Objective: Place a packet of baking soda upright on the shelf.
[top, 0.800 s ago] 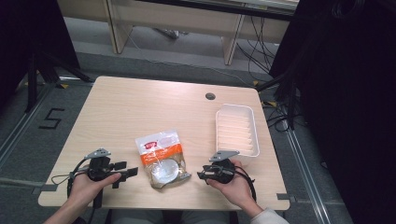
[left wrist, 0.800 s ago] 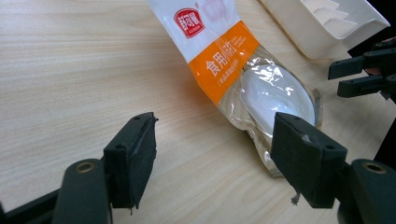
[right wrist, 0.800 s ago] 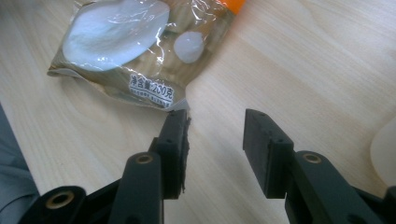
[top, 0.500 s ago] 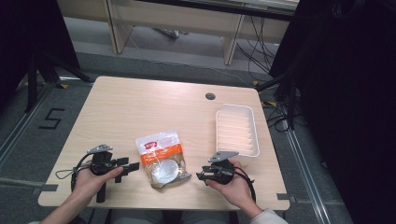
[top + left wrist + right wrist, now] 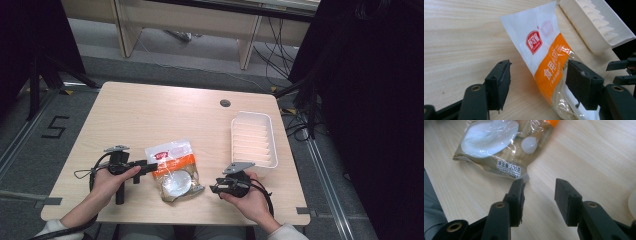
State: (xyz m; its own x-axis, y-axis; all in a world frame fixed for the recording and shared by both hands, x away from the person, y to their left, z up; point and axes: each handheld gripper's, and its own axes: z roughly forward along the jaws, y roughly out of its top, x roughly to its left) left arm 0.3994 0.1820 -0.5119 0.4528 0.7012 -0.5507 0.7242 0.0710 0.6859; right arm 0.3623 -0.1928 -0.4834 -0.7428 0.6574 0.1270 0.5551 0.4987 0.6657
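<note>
The far half of the table (image 5: 165, 107) lies bare, giving open passage there. Near the front edge, the snack bag (image 5: 172, 167) sits between the left gripper (image 5: 150, 166) and the right gripper (image 5: 214, 188), blocking a straight path between them. The white tray (image 5: 252, 140) stands just beyond the right gripper, walling off the right side.

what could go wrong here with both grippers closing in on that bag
The left gripper stands open around the slick white-and-orange plastic bag; a shallow pinch could slip off. The right gripper, open at the bag's corner, may catch only the thin seam. The white ribbed plastic tray lies close and could get knocked.
</note>
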